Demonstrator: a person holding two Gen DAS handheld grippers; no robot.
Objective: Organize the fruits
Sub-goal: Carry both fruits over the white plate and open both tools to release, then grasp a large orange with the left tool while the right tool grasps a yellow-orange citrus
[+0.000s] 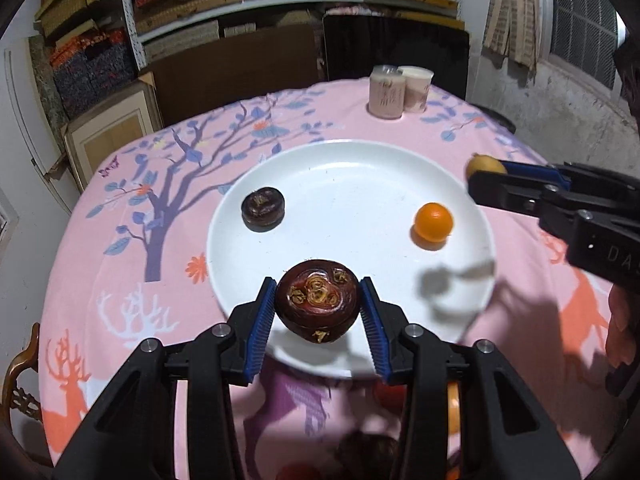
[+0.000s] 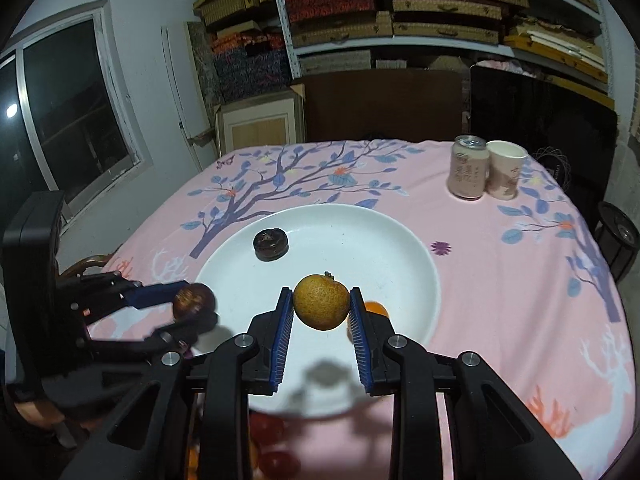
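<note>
We see a cluttered storeroom behind the round table (image 2: 500, 280), which wears a pink cloth printed with trees and deer. White metal shelves (image 2: 400, 46) along the back wall hold stacked woven cases and patterned boxes. Below them lean a brown board (image 2: 380, 104) and a dark panel (image 2: 540, 112), with a pale framed cabinet (image 2: 258, 122) to their left. We find a dark window (image 2: 76, 120) in a grey frame on the white left wall, a bright spot reflected in its glass. A carved wooden chair back (image 1: 18, 384) shows at the table's edge.
</note>
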